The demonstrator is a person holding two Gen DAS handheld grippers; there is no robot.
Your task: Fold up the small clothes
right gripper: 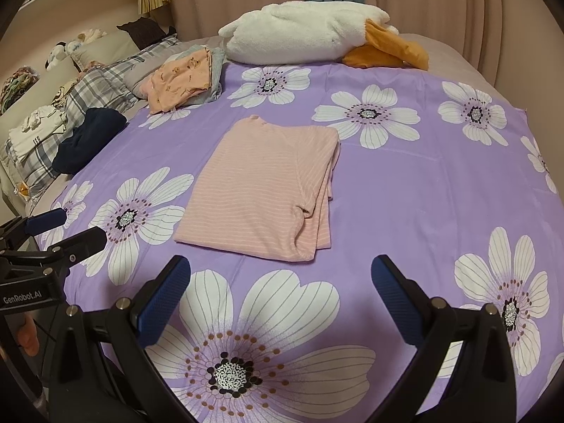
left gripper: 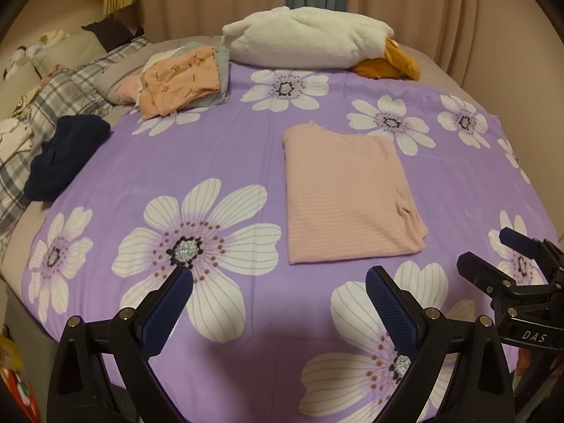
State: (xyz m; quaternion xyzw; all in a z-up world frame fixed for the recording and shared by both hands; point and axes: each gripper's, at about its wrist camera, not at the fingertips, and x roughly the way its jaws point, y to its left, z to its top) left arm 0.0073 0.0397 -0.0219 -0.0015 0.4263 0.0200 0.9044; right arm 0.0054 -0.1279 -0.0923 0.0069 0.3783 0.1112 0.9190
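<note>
A pink striped garment lies folded into a flat rectangle on the purple flowered sheet, its layered edges along the right side. My left gripper hovers open over the sheet, short of the garment's near edge, with nothing between its blue pads. My right gripper is open too, just in front of the garment's near edge. Each gripper shows in the other's view: the right gripper at the right edge, the left gripper at the left edge.
A stack of folded clothes topped by an orange print piece sits at the far left. A dark navy garment lies crumpled at the left edge. A white plush toy and plaid bedding line the back.
</note>
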